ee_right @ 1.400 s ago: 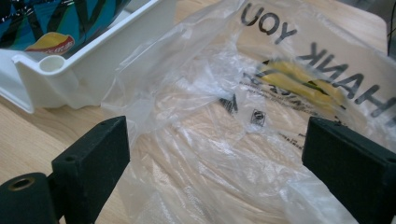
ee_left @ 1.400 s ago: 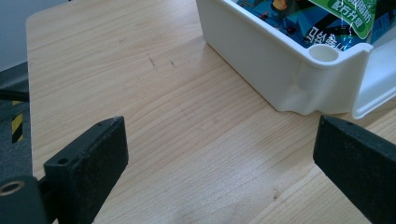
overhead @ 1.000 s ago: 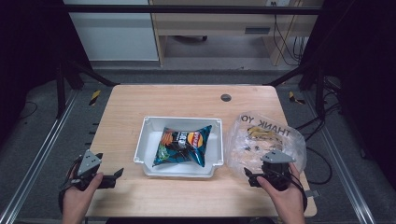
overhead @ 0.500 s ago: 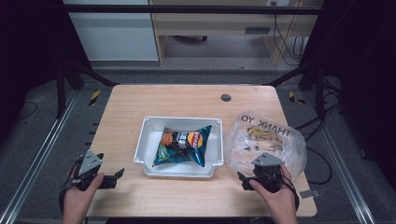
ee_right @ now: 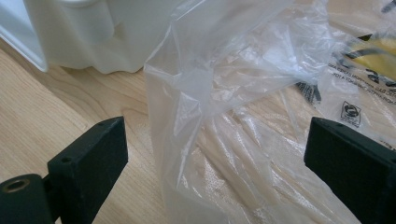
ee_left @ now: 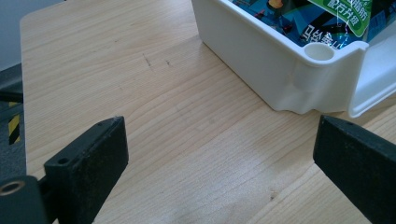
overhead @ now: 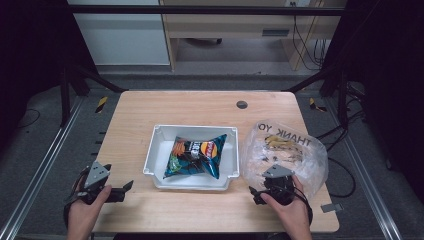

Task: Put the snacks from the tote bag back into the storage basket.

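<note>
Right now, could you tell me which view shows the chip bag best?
The high view: the whole chip bag lies in the white bin. The left gripper view catches just a printed corner; the right gripper view looks at the plastic bag.

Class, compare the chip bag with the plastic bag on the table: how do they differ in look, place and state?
The chip bag is opaque, dark blue with bright print; the plastic bag is clear with black lettering. The chip bag lies inside the white bin; the plastic bag lies on the bare table, right of the bin. The chip bag looks puffed and closed; the plastic bag is crumpled and slack. Neither is gripped.
</note>
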Demonstrator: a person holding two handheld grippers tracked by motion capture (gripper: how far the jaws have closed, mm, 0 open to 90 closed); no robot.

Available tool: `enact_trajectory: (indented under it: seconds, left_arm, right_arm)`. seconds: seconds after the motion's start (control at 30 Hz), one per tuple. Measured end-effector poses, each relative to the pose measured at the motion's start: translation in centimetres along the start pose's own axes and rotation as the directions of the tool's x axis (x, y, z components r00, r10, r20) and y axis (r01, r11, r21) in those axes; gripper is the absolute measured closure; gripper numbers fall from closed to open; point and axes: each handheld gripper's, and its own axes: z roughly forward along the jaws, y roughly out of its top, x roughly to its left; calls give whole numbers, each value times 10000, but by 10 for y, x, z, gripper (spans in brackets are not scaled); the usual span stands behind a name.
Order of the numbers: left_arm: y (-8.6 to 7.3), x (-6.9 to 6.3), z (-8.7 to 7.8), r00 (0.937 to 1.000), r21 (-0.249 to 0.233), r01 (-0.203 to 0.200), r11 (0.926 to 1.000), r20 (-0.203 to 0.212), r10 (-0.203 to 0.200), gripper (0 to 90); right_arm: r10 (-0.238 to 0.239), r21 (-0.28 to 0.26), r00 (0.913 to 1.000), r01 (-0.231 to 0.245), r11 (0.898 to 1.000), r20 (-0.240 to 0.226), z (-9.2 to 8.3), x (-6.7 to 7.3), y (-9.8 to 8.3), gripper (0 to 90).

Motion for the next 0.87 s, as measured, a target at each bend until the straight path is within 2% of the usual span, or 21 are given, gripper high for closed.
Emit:
enact_trajectory:
  seconds: [0.4,0.47,0.63,0.87]
  left_arm:
    - [0,0,0,10000,13,-13,10000,21,13,29]
    - [0,0,1,10000,4,24,10000,46,-24,29]
    - [1,-1,0,10000,-41,-29,10000,46,29,29]
    - [0,1,0,10000,-18,22,10000,-37,-22,28]
  right_arm:
    - [102,-4,9999,-102,9999,-69,5,-1,3,65]
    - [195,-22,9998,-196,9998,-82,7,-5,4,53]
    - [151,217,9998,-153,9996,94,10,-6,3,56]
    - [132,449,9999,-134,9989,50,9,-2,-1,58]
